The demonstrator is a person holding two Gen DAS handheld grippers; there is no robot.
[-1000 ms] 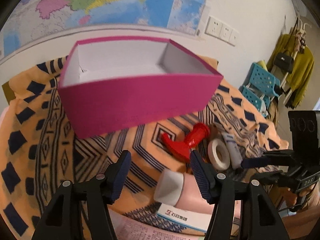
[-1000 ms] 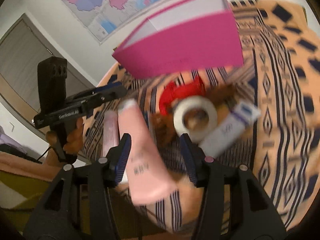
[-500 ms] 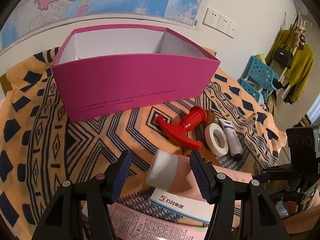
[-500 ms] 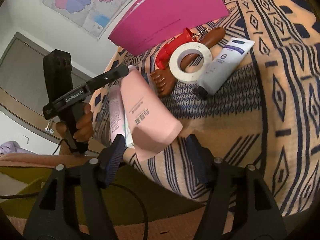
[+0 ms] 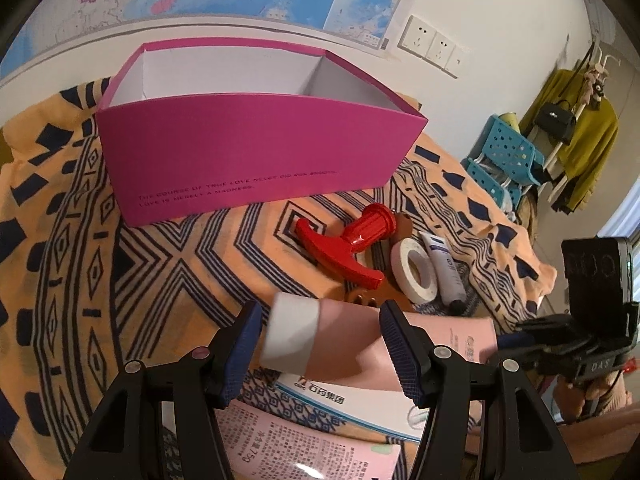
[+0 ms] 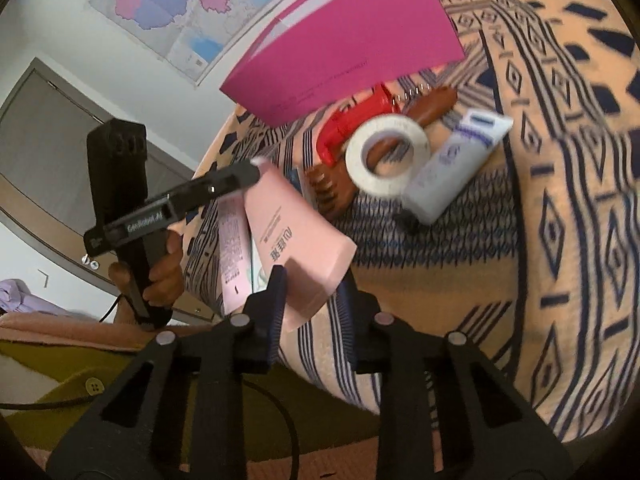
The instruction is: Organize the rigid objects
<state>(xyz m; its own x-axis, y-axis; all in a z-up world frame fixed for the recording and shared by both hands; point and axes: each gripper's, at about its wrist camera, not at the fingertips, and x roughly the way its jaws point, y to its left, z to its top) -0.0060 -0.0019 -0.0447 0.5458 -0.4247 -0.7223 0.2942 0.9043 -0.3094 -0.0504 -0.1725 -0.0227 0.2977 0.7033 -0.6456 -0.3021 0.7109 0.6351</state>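
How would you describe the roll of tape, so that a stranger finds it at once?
Start at the big magenta box on the patterned cloth. In front of it, right of the red T-shaped handle, is the tape roll. It is the only white ring, leaning beside a white tube.

Magenta box (image 5: 256, 152), red handle (image 5: 340, 248), white tape roll (image 5: 414, 276), pink tube (image 5: 352, 344), orange navy-patterned cloth (image 5: 168, 272)

Pink tube (image 5: 344, 336) — between gripper (image 5: 320, 340) fingers

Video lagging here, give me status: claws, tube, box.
Right claw shut on pink tube tail. Left claw open around its cap end. Pink box open, untouched.
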